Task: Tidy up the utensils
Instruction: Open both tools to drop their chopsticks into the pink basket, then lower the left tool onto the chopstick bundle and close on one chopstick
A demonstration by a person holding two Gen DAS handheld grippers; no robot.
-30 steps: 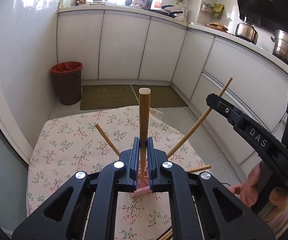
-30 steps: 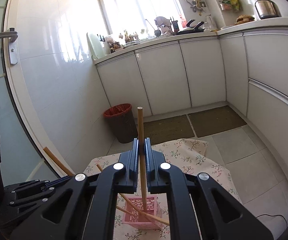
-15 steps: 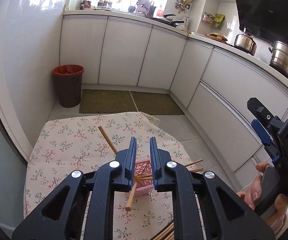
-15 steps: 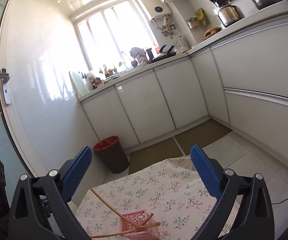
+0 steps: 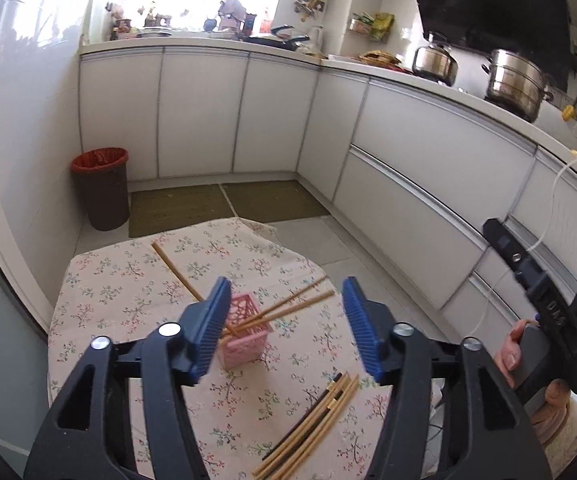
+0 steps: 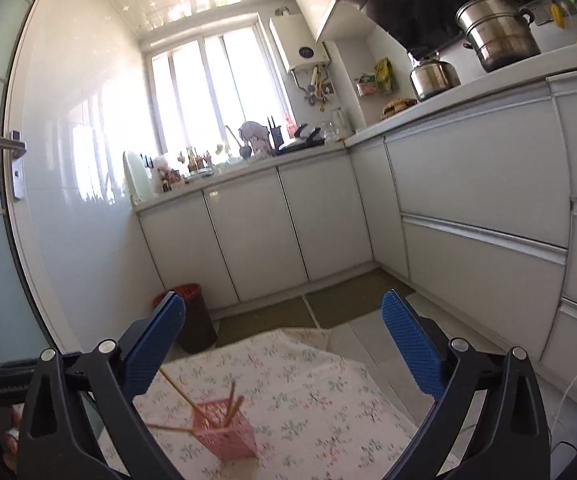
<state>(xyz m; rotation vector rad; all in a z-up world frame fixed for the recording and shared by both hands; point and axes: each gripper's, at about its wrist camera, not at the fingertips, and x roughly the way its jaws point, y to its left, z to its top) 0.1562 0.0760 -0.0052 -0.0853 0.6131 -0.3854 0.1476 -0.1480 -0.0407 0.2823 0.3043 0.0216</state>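
Tabletop (image 5: pixel 100 292) is wearing matt floral cloth. Basket (image 5: pixel 244 340) is looking like pink lattice plastic. Chopsticks (image 5: pixel 312 424) are showing plain wood, a few dark ones. Cabinets (image 5: pixel 200 108) are reading glossy white, pots (image 5: pixel 514 80) shiny metal. Jaws are carrying ribbed blue pads (image 5: pixel 212 324) on matt black plastic.

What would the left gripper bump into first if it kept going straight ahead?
Probably the chopsticks sticking out of the pink basket, which sit between the left gripper's open fingers. Depth is hard to judge.
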